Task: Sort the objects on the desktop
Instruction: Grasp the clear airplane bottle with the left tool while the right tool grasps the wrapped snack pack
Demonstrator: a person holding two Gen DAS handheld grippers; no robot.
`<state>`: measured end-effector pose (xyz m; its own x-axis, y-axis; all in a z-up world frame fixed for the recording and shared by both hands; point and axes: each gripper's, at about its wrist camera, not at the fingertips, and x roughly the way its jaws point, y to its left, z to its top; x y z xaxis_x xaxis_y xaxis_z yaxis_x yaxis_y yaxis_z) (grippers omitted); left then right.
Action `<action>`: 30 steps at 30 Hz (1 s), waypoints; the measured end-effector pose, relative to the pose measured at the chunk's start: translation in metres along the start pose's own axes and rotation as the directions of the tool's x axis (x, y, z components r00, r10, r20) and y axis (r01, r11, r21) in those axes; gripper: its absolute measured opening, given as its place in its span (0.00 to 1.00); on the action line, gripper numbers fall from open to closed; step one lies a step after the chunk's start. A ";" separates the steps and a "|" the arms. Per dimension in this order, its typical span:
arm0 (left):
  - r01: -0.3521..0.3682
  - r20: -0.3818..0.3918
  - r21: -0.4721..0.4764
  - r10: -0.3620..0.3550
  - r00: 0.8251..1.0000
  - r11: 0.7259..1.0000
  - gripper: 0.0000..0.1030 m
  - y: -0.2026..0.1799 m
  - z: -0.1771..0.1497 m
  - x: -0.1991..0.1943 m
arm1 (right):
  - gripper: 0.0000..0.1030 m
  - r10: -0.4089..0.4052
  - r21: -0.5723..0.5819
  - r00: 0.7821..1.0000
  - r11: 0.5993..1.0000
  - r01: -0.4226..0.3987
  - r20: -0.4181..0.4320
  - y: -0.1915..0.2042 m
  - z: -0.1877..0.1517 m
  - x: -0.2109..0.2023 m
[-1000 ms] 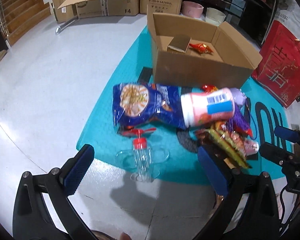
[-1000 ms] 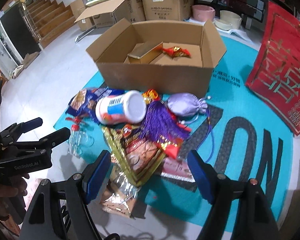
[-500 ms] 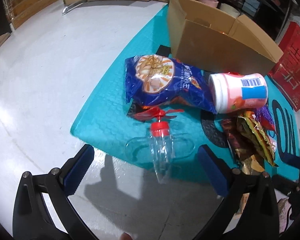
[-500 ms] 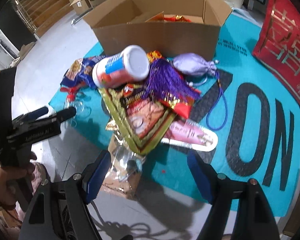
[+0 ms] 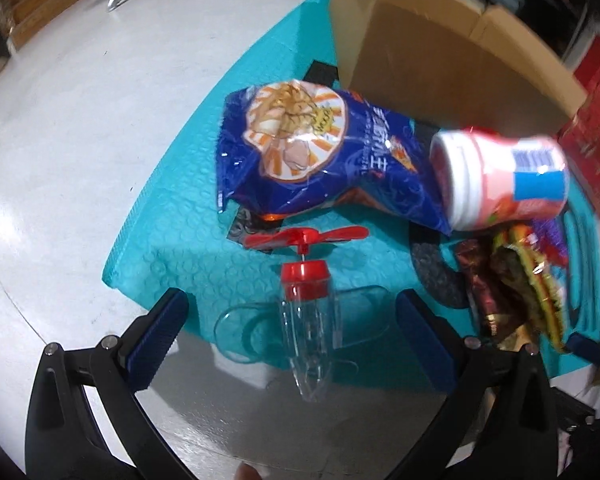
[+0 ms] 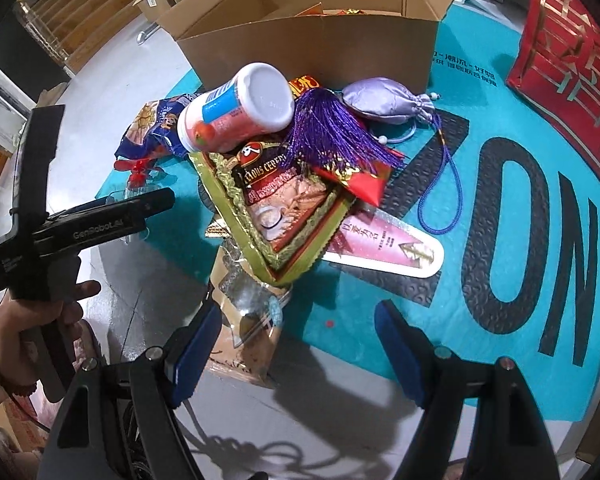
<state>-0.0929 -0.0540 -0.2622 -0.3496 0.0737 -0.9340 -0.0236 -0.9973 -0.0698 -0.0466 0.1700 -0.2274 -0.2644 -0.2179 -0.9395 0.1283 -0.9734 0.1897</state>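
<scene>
My left gripper (image 5: 292, 320) is open, its pads either side of a clear plastic toy plane (image 5: 310, 324) with a red cap and red propeller, lying at the teal mat's front edge. Behind it lie a blue snack bag (image 5: 320, 152) and a pink and white jar (image 5: 500, 180) on its side. My right gripper (image 6: 296, 344) is open above a clear and brown packet (image 6: 248, 332) at the front of a pile: a cereal sachet (image 6: 284, 204) on gold-edged packaging, a purple tassel (image 6: 332, 132), a lilac pouch (image 6: 388, 100), a pink bookmark (image 6: 384, 244). The left gripper also shows in the right wrist view (image 6: 140, 204).
An open cardboard box (image 6: 312, 40) stands behind the pile on the teal mat (image 6: 480, 160), with items inside. A red bag (image 6: 572, 64) lies at the right. More cardboard boxes and wooden stairs stand at the back. Grey floor (image 5: 80, 120) lies left of the mat.
Both grippers have moved forward and lower toward the pile. The toy plane now lies between my left pads. The clear and brown packet now lies between my right pads.
</scene>
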 end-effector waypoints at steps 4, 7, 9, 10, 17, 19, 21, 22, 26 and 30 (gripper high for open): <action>-0.047 -0.040 0.024 0.048 0.998 0.999 1.00 -0.008 0.003 0.003 | 0.77 0.003 0.002 1.000 1.000 -0.003 -0.001 0.000 0.000 0.000; -0.046 -0.069 -0.003 0.046 0.997 0.999 0.98 -0.008 0.007 0.004 | 0.77 0.001 0.001 1.000 1.000 -0.001 0.000 0.000 0.000 0.000; -0.038 -0.065 0.005 0.038 0.997 0.999 0.87 -0.010 0.005 0.001 | 0.77 -0.002 0.006 1.000 1.000 0.002 0.000 -0.001 0.000 0.000; -0.034 -0.059 0.012 0.034 0.998 0.999 0.84 -0.011 0.004 -0.001 | 0.77 -0.003 0.009 1.000 1.000 0.003 -0.001 -0.002 0.000 0.000; -0.002 -0.020 0.027 0.002 1.000 1.000 0.74 -0.013 -0.003 -0.009 | 0.77 0.007 0.030 1.000 1.000 -0.007 -0.005 -0.010 -0.001 0.000; 0.012 -0.004 0.009 -0.012 1.000 1.000 0.74 -0.011 -0.004 -0.013 | 0.77 0.015 0.027 1.000 1.000 -0.015 0.000 -0.010 -0.001 -0.001; 0.019 -0.003 -0.005 -0.019 1.000 1.000 0.74 -0.010 -0.005 -0.016 | 0.77 0.035 0.024 0.999 0.999 -0.035 0.005 -0.010 0.000 -0.001; 0.021 -0.002 -0.010 -0.021 1.000 1.000 0.74 -0.010 -0.005 -0.017 | 0.77 0.051 0.026 0.999 0.998 -0.051 0.004 -0.010 0.001 0.000; 0.030 0.019 -0.010 -0.030 0.999 1.000 0.74 -0.011 -0.008 -0.028 | 0.77 0.114 0.062 0.993 0.992 -0.113 -0.005 -0.013 0.003 0.005; 0.028 0.036 0.000 -0.028 0.999 1.000 0.74 -0.012 -0.007 -0.035 | 0.77 0.138 0.116 0.990 0.984 -0.133 -0.036 -0.014 0.005 0.017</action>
<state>-0.0734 -0.0450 -0.2313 -0.3826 0.1019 -0.9183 -0.0332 -0.9948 -0.0966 -0.0578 0.1800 -0.2444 -0.2101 -0.3471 -0.9140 0.0501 -0.9375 0.3445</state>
